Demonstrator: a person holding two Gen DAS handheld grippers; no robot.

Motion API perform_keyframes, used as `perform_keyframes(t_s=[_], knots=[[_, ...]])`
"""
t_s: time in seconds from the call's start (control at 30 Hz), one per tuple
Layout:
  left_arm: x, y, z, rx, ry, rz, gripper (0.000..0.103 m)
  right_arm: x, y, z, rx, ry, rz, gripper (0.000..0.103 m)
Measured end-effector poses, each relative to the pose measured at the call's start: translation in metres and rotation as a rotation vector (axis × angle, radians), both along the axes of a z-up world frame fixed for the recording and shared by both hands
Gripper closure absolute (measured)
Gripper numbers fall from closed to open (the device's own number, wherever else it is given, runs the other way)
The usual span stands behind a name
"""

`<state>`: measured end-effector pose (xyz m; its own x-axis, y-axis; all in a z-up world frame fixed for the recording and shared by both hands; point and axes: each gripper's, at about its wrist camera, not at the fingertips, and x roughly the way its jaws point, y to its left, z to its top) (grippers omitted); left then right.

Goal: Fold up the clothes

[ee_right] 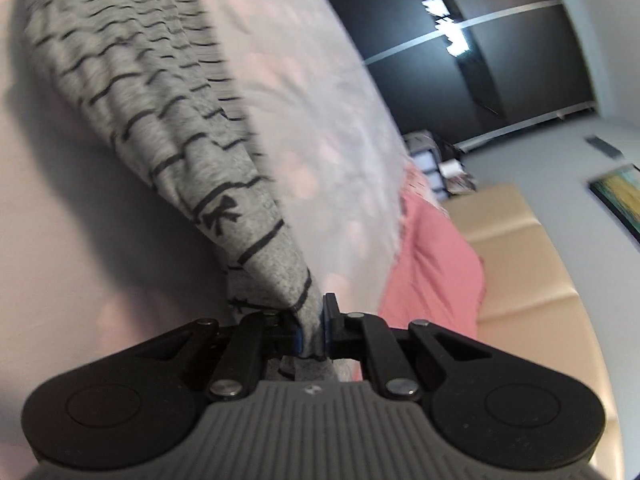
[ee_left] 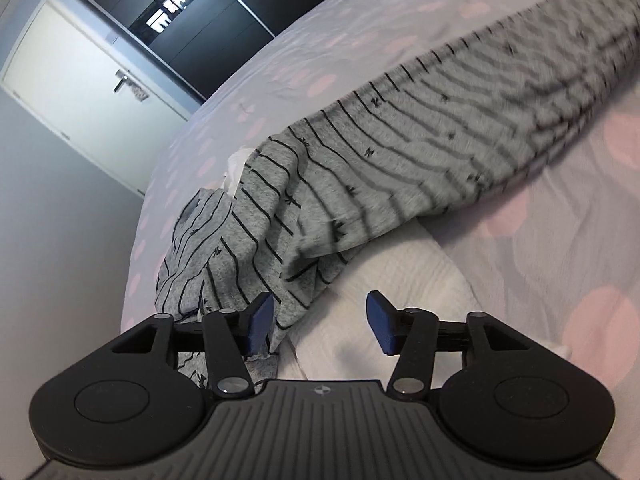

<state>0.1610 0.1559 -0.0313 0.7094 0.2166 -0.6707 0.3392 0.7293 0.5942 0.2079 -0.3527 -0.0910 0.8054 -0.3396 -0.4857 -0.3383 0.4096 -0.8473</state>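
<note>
Right gripper (ee_right: 311, 330) clamped tight on a bunched edge of the grey striped garment (ee_right: 168, 120); blue pads (ee_right: 329, 328) pinch the fabric from both sides, and the cloth runs up and away from the jaws in a taut band. Print on it: thin black stripes plus small black bows. Motion blur on the far part of the fabric in both views.

Left gripper (ee_left: 320, 326) wide open, nothing between the jaws. Its left pad (ee_left: 260, 326) sits just beside, maybe touching, the crumpled near end of the same garment (ee_left: 400, 152); cannot tell contact for sure. Right pad over a white textured cloth (ee_left: 400, 280) that lies under the garment.

Garment location: on the bed (ee_left: 560, 240), stretched diagonally across the polka-dot cover. One end is heaped near the bed's edge by the left gripper, other end lifted by the right gripper.

Pink cloth (ee_right: 432, 264) lies at the bed's side next to a beige padded headboard (ee_right: 532, 280). Background: white door (ee_left: 80, 92), dark glossy wardrobe (ee_right: 460, 60).
</note>
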Motion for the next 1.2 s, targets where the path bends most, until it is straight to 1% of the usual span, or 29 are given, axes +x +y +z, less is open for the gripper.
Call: perform_keyframes(t_s=[0.1,0.23,0.27,0.33,0.4,0.43,0.47,0.53,0.6,0.63,0.67,0.7,0.77,0.9,0.97,1.03,1.1,1.13,1.2], knots=[[0.0,0.002,-0.013,0.049,0.013,-0.022,0.053,0.011,-0.008,0.013,0.031,-0.047,-0.073,0.093],[-0.002,0.001,-0.032,0.126,-0.002,-0.09,0.053,0.026,-0.02,0.029,0.073,-0.109,-0.17,0.093],[-0.001,0.0,-0.036,0.148,-0.009,-0.105,0.053,0.028,-0.022,0.032,0.081,-0.119,-0.189,0.093],[0.003,-0.002,-0.046,0.199,-0.019,-0.12,0.053,0.028,-0.025,0.03,0.082,-0.109,-0.193,0.093],[0.011,-0.001,-0.049,0.212,-0.021,-0.113,0.054,0.028,-0.029,0.027,0.084,-0.099,-0.197,0.093],[0.016,0.0,-0.05,0.219,-0.023,-0.11,0.057,0.028,-0.03,0.026,0.084,-0.094,-0.2,0.093],[0.02,0.002,-0.049,0.207,-0.028,-0.101,0.059,0.028,-0.032,0.024,0.085,-0.089,-0.202,0.093],[0.026,0.006,-0.05,0.205,-0.034,-0.1,0.059,0.028,-0.035,0.022,0.086,-0.078,-0.206,0.093],[0.031,0.009,-0.058,0.248,-0.023,-0.103,0.066,0.028,-0.038,0.019,0.088,-0.068,-0.21,0.093],[0.033,0.009,-0.062,0.269,-0.013,-0.099,0.077,0.028,-0.04,0.018,0.088,-0.063,-0.212,0.093],[0.034,0.01,-0.063,0.273,0.009,-0.089,0.086,0.028,-0.041,0.016,0.089,-0.058,-0.214,0.093],[0.036,0.012,-0.062,0.266,0.024,-0.078,0.09,0.028,-0.043,0.015,0.089,-0.053,-0.216,0.093],[0.038,0.016,-0.053,0.24,0.003,-0.058,0.098,0.028,-0.046,0.012,0.091,-0.043,-0.221,0.093],[0.046,0.023,-0.028,0.212,-0.11,0.003,0.099,0.031,-0.048,0.007,0.092,-0.022,-0.224,0.093],[0.05,0.025,-0.025,0.23,-0.131,0.012,0.099,0.032,-0.049,0.003,0.088,-0.009,-0.225,0.093],[0.055,0.028,-0.023,0.209,-0.112,0.013,0.099,0.032,-0.049,0.0,0.08,0.005,-0.223,0.093],[0.058,0.034,-0.017,0.142,-0.06,0.016,0.099,0.031,-0.05,-0.003,0.07,0.019,-0.219,0.093],[0.06,0.038,-0.012,0.095,-0.025,0.029,0.099,0.031,-0.051,-0.003,0.072,0.02,-0.219,0.093],[0.063,0.055,0.001,-0.076,0.069,0.064,0.099,0.029,-0.052,-0.004,0.074,0.022,-0.22,0.093]])
